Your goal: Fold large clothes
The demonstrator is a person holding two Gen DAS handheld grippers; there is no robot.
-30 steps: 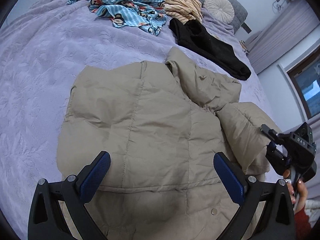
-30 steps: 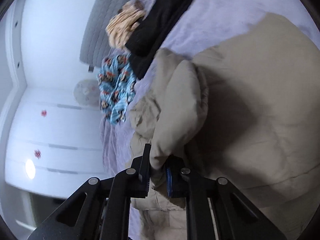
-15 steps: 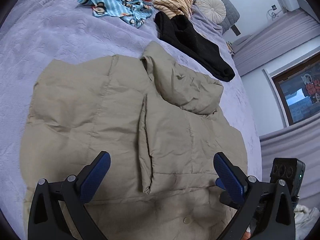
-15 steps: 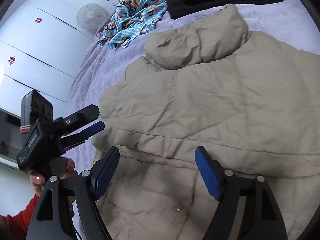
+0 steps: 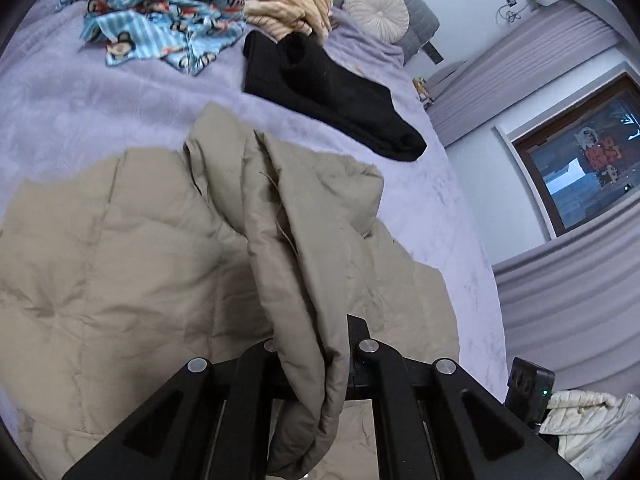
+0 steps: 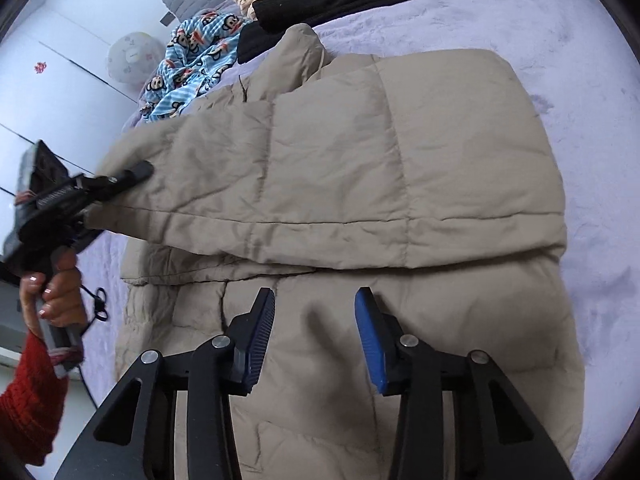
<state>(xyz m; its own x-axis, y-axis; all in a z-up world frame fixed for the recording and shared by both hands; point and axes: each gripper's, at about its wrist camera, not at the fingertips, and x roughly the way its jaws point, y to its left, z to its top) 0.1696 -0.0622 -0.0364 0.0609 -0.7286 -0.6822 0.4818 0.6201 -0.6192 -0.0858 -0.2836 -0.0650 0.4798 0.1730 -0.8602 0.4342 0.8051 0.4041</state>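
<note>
Two tongs over one big tan jacket (image 6: 360,168) spread on the purple bed (image 6: 560,32). Left tongs (image 5: 316,364) clamped tight on a lifted fold of jacket. Right tongs (image 6: 314,344) partway apart after just closing some, nothing pinched, jacket right below.

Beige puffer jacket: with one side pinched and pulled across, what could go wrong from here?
1. The left tongs hold only a thin bunched edge of the jacket; slippery fabric may slip out mid-fold.
2. The right tongs, just closing, hover over the hem with nothing between them, so the lower layer may drag.
</note>
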